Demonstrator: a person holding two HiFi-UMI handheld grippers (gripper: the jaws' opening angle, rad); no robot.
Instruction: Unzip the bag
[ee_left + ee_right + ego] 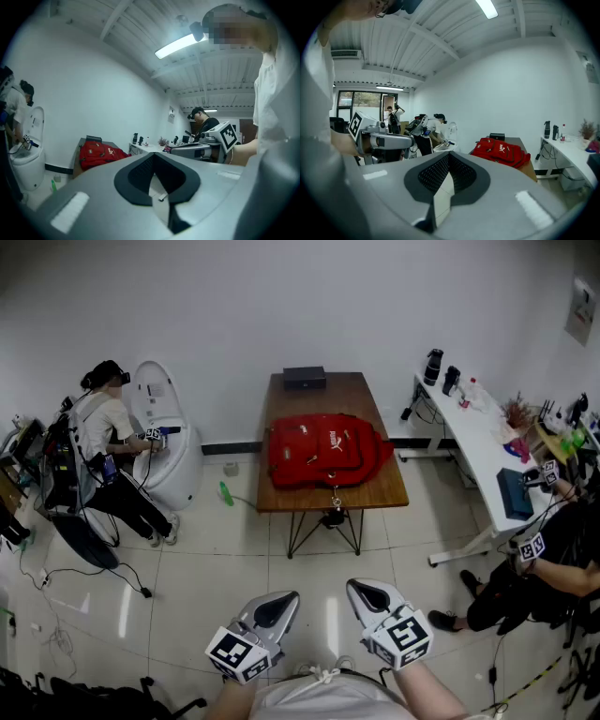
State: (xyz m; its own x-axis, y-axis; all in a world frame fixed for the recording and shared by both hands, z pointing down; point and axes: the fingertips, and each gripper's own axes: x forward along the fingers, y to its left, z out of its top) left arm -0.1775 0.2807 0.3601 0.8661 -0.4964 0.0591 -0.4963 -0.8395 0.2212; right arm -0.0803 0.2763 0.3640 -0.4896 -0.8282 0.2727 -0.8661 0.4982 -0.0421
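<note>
A red backpack (323, 451) lies flat on the wooden table (389, 495) across the room; its zippers look closed. It shows small in the left gripper view (99, 154) and the right gripper view (501, 152). My left gripper (277, 604) and right gripper (367, 594) are held side by side close to my body, over the tiled floor, far short of the table. Both point toward the bag, shut, with nothing between the jaws (152, 161) (449, 161). Each gripper view shows the other gripper's marker cube at its edge.
A black box (305, 377) sits at the table's far end. Left of it stand a white pod-shaped machine (167, 442) and a person (103, 427); a green bottle (225, 493) lies on the floor. A white desk (478, 442) and a seated person (553, 563) are on the right.
</note>
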